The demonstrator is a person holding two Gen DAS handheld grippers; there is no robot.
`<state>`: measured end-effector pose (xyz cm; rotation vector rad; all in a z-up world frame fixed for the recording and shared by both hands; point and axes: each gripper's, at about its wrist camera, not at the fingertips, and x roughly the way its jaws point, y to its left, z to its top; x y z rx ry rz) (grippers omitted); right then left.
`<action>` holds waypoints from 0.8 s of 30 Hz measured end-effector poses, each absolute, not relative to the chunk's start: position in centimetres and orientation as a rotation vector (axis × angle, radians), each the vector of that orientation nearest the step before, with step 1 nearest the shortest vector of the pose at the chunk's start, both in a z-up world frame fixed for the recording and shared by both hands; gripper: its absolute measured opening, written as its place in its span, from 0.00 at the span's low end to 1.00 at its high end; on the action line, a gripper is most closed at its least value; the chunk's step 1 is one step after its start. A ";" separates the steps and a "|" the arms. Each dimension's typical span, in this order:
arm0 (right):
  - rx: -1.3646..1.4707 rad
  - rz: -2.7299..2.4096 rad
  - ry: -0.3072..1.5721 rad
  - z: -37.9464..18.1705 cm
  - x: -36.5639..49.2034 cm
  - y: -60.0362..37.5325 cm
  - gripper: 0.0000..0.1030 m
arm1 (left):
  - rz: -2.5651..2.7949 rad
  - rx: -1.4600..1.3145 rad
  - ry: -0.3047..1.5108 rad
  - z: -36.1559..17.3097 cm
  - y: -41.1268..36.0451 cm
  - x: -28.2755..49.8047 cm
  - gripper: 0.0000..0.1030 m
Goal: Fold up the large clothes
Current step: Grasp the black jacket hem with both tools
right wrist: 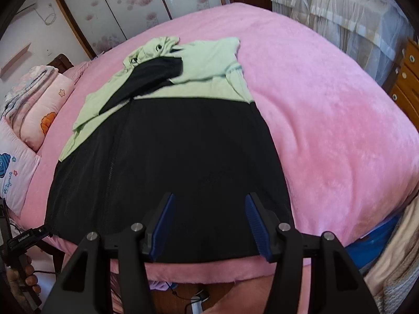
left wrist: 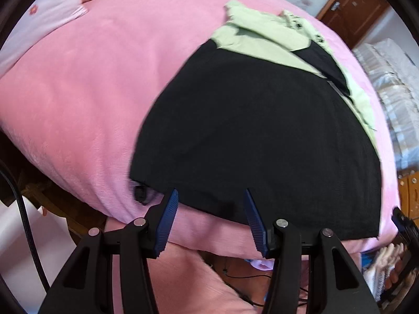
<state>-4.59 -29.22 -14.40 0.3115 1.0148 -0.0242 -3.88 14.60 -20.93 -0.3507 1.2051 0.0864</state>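
A large garment lies flat on the pink bed: its lower body is black (left wrist: 262, 136) (right wrist: 170, 157), its upper part and sleeves pale green (left wrist: 264, 39) (right wrist: 209, 68), with one black sleeve folded across the chest (right wrist: 149, 78). My left gripper (left wrist: 210, 192) is open and empty, fingertips just over the near hem at its left corner. My right gripper (right wrist: 209, 196) is open and empty, hovering over the hem's right portion. The right gripper's tip shows at the far right of the left wrist view (left wrist: 403, 222).
The pink blanket (right wrist: 327, 120) covers the whole bed, with bare room right of the garment. Pillows (right wrist: 42, 112) lie at the left. A wooden dresser (right wrist: 406, 83) stands at the right, sliding doors (right wrist: 131, 7) behind. Cables hang below the bed edge.
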 end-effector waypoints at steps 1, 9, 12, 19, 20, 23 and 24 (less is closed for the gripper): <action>0.307 -0.031 1.025 -14.9 -4.8 -29.5 0.54 | 0.084 -0.365 1.203 -21.5 15.1 -3.9 0.49; 0.324 -0.100 1.090 -18.0 -7.3 -33.2 0.54 | 0.027 -0.335 1.172 -22.2 15.8 -3.9 0.49; 0.348 -0.109 1.111 -19.1 -7.9 -34.4 0.54 | 0.015 -0.285 1.148 -21.2 15.7 -3.6 0.49; 0.473 -0.061 1.147 -22.0 -7.3 -36.1 0.54 | -0.022 -0.316 1.147 -20.4 17.0 -2.5 0.49; 0.484 -0.052 1.145 -22.2 -7.3 -36.2 0.54 | -0.026 -0.318 1.148 -20.4 17.1 -2.5 0.49; 0.484 -0.040 1.142 -22.5 -7.3 -36.0 0.54 | -0.039 -0.321 1.156 -20.5 17.4 -2.7 0.49; 0.485 -0.033 1.143 -22.6 -7.2 -36.0 0.55 | -0.043 -0.327 1.158 -20.5 17.5 -2.6 0.49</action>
